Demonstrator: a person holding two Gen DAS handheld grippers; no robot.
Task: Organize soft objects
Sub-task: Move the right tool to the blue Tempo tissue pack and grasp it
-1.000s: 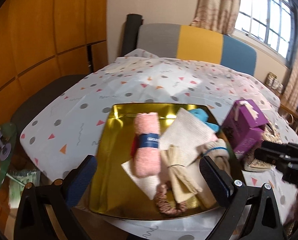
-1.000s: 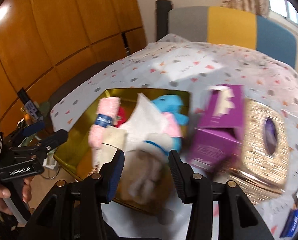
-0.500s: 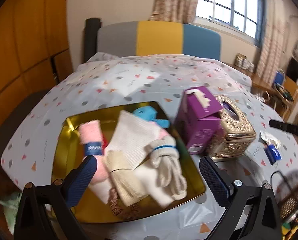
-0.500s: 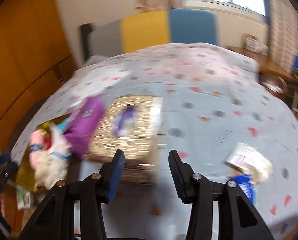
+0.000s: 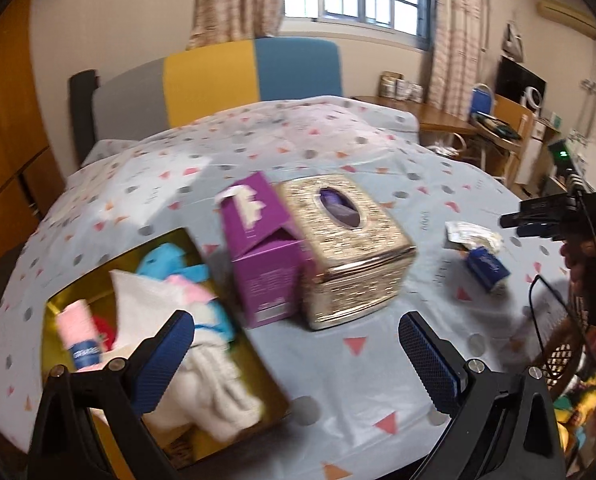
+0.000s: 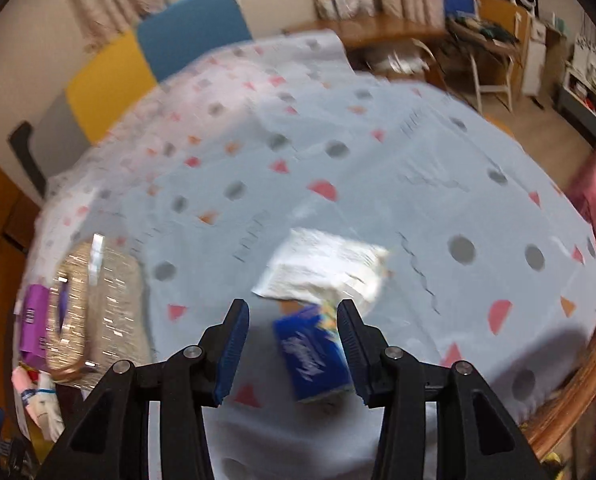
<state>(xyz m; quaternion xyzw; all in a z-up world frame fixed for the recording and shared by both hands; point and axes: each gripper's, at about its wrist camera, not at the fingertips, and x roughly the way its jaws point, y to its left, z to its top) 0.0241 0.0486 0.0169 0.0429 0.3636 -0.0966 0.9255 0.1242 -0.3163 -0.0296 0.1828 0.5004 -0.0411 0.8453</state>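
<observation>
A gold tray (image 5: 57,308) at the left holds soft things: a pink rolled towel (image 5: 77,332), a white cloth (image 5: 141,304), a blue plush (image 5: 165,260) and cream gloves (image 5: 213,392). My left gripper (image 5: 298,356) is open and empty above the table in front of the tissue boxes. My right gripper (image 6: 291,348) is open, its fingers on either side of a blue tissue pack (image 6: 314,356) without touching it. A white crumpled packet (image 6: 326,272) lies just beyond. The blue pack (image 5: 488,266) and the right gripper (image 5: 538,222) also show in the left wrist view.
A purple tissue box (image 5: 261,248) and a gold ornate tissue box (image 5: 346,244) stand mid-table beside the tray. The dotted tablecloth (image 6: 338,152) covers the table. A tricolour chair back (image 5: 233,76) stands behind. A wicker chair (image 5: 566,356) is at the right edge.
Both grippers have swung to the right. The left view now centres on the tissue boxes instead of the tray. The right gripper has come over the blue tissue pack.
</observation>
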